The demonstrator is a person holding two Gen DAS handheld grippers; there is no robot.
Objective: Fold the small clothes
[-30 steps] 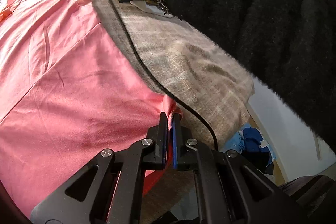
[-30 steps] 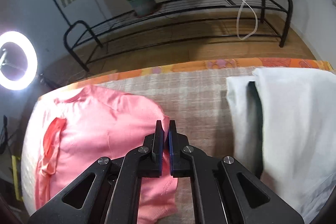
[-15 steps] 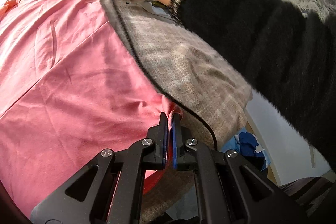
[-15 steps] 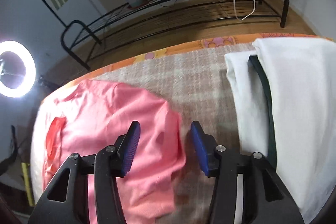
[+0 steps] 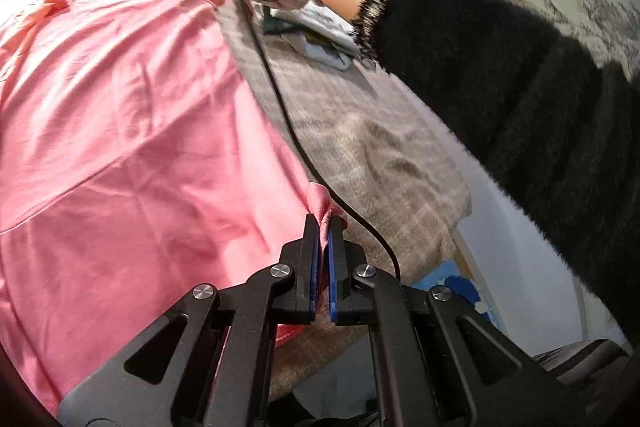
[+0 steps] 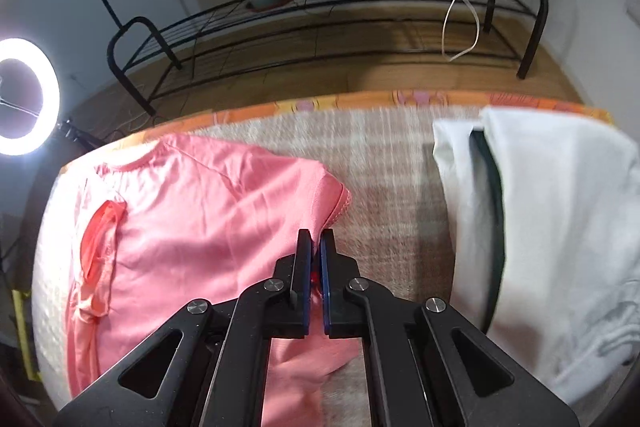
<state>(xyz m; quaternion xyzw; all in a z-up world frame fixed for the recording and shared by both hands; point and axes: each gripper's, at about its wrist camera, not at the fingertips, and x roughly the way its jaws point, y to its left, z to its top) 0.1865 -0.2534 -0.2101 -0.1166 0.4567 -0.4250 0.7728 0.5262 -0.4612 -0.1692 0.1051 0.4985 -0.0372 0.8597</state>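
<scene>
Pink cotton T-shirt (image 6: 192,227) lies spread flat on the beige checked cloth-covered surface (image 6: 384,187). Left claw (image 5: 323,227) is clamped on its hem corner, right claw (image 6: 315,239) on the sleeve-side edge. Light, limp fabric; probably best gripped at corners.

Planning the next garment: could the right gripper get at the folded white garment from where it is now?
Probably yes, but not yet. The right gripper is shut on the pink cotton T-shirt. The folded white garment lies just to its right, with only bare beige woven cloth between.
</scene>
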